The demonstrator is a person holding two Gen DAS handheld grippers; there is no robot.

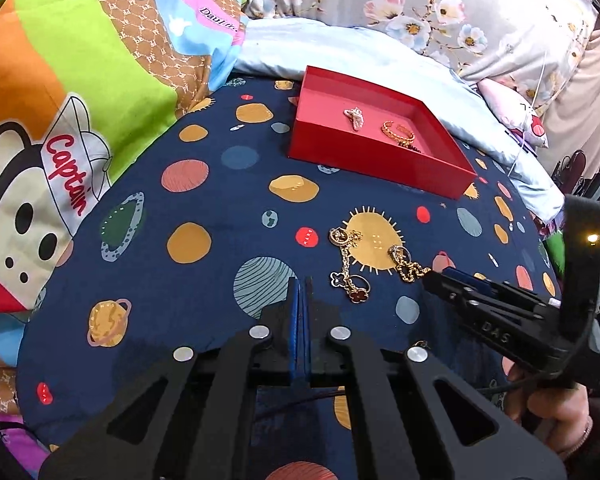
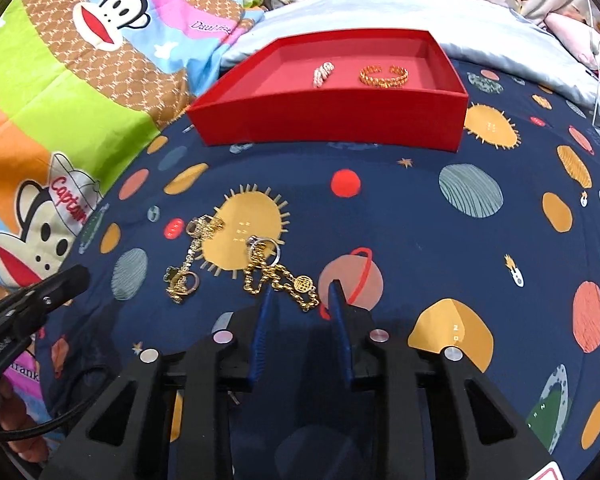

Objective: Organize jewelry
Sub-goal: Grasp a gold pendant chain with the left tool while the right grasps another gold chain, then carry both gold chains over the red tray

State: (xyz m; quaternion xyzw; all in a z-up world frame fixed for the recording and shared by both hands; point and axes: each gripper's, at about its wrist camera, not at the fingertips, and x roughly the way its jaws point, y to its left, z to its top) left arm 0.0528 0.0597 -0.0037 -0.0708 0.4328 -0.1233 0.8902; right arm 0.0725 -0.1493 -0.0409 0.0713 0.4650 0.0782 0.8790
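Our right gripper (image 2: 302, 300) is open around the gold chain (image 2: 278, 278); our left gripper (image 1: 300, 292) is squeezed together, below the red box (image 2: 328, 108).

The box's (image 1: 380, 160) near wall hides part of its floor and, in the left view, the lower edge of the bangle (image 1: 398, 132). The right gripper's (image 2: 302, 300) fingers cover the chain's (image 2: 278, 276) near end. Chain links are too small to resolve.
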